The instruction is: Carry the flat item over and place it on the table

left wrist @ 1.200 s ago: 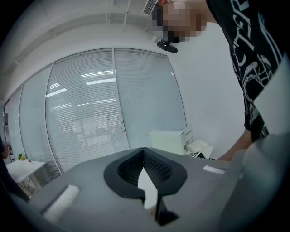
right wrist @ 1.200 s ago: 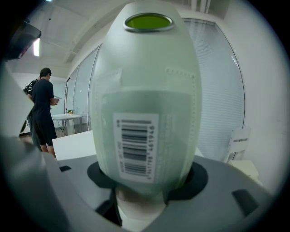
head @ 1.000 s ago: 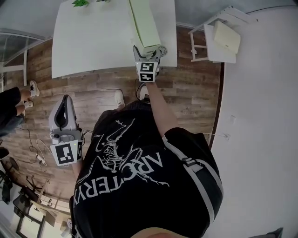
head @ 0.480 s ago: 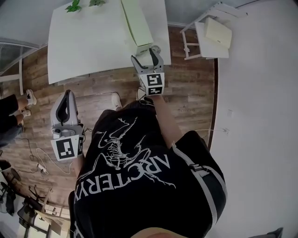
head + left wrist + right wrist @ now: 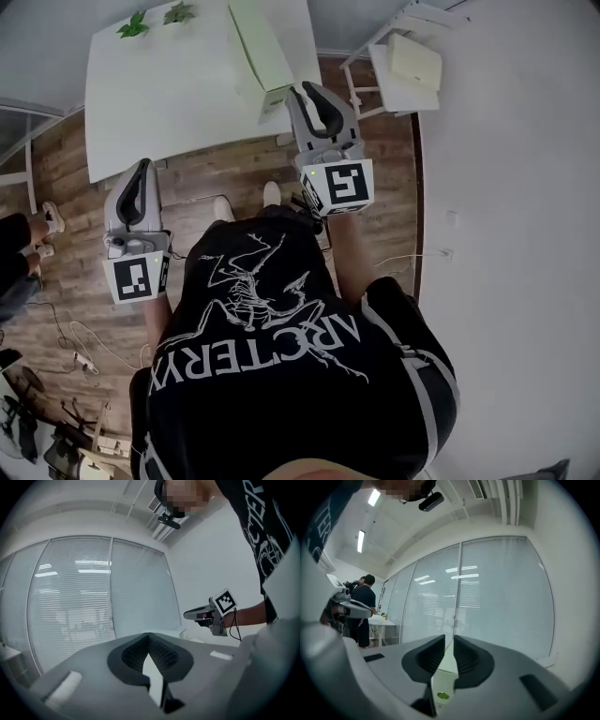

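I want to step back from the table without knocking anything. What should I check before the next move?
1. Flat item lies on the white table: ok.
2. Its near end sits well inside the table's edge: cannot tell; that end lies close to the edge.
3. Right gripper free of the item: ok; fingers closing, nothing between them.
4. Left gripper empty: ok; fingers together.
5. White chair at the right stands apart from both grippers: ok.
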`<state>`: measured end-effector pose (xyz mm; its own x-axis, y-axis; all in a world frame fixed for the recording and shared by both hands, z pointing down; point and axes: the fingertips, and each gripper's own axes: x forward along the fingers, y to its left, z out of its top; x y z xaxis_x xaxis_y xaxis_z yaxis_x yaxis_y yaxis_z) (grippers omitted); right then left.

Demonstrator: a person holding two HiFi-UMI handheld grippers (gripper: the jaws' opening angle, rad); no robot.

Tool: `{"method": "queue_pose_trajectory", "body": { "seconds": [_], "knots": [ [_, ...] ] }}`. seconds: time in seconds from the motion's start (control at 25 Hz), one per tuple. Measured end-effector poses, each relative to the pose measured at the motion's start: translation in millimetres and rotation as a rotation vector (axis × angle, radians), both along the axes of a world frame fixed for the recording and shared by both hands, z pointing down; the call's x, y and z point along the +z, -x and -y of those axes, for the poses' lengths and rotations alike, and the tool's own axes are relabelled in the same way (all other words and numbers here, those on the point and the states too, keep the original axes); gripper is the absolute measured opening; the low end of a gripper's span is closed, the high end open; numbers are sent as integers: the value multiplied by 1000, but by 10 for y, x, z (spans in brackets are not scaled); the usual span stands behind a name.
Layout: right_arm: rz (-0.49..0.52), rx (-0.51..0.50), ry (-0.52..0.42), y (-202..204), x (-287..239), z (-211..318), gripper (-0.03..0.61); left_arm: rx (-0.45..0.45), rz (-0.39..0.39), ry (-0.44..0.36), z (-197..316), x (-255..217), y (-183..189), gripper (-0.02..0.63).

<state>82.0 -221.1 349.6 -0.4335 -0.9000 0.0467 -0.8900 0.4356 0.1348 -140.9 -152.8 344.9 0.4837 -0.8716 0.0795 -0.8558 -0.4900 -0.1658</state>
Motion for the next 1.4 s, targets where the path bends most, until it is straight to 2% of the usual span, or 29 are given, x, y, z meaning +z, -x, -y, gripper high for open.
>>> {"method": "queue_pose_trajectory", "body": {
  "seconds": [0.08, 0.24, 0.64, 1.4],
  "knots": [
    [-15, -13, -19, 90, -171, -26, 47, 8, -7, -14, 7, -51, -20, 11],
    [-31, -30, -46, 183, -370, -148, 14, 14, -22, -38, 29, -168, -103, 11],
    [-36, -10, -99, 147, -593, -273, 12, 34, -21, -70, 158, -289, -85, 11],
    [-25, 24, -88, -1, -574, -269, 12, 41, -24, -108, 376, -493, -103, 11]
  ]
}}
